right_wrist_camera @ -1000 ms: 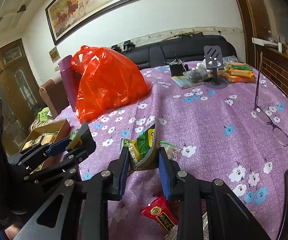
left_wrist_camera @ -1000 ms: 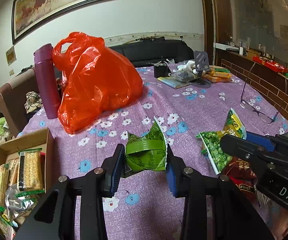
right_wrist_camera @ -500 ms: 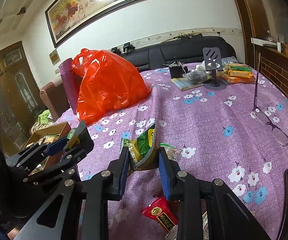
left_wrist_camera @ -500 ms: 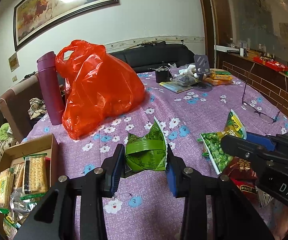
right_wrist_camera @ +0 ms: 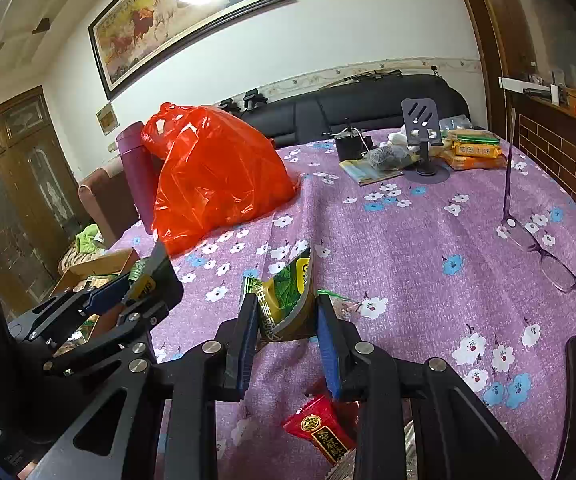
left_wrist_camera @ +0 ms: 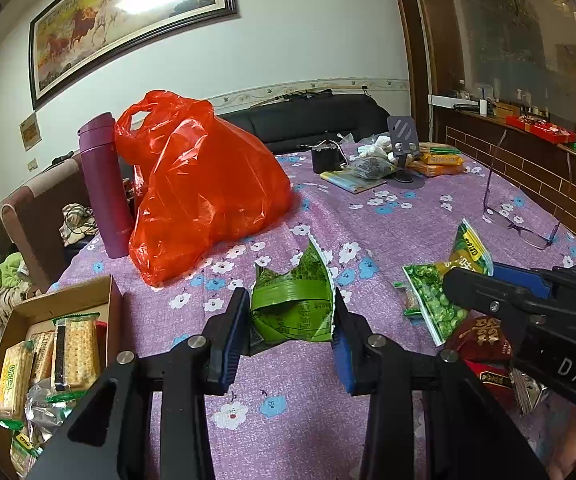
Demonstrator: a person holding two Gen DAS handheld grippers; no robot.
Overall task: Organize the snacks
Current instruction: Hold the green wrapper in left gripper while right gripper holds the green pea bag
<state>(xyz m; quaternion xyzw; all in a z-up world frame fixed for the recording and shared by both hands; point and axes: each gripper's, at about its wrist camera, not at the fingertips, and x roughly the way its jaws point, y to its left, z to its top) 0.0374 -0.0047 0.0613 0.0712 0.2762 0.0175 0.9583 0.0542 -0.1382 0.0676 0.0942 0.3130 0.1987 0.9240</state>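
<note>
My left gripper point(left_wrist_camera: 290, 320) is shut on a crumpled green snack packet point(left_wrist_camera: 294, 304), held above the purple flowered tablecloth point(left_wrist_camera: 388, 220). My right gripper point(right_wrist_camera: 285, 320) is shut on a green and yellow pea snack bag point(right_wrist_camera: 288, 304), which also shows in the left wrist view point(left_wrist_camera: 444, 284). A cardboard box point(left_wrist_camera: 11, 320) with cracker packs point(left_wrist_camera: 75, 354) sits at the lower left. Red snack packets point(right_wrist_camera: 322, 430) lie under my right gripper. The left gripper shows at the left of the right wrist view point(right_wrist_camera: 147, 284).
A big orange plastic bag point(left_wrist_camera: 203, 192) and a purple flask point(left_wrist_camera: 105, 186) stand at the back left. Glasses point(right_wrist_camera: 544, 248) lie at the right. A phone stand point(right_wrist_camera: 422, 136), yellow packs point(right_wrist_camera: 474, 148) and a magazine are at the far end.
Both grippers keep their packets. The left wrist view has lifted and tilted slightly, so the box and bag sit a little further right; the right gripper has barely moved.
</note>
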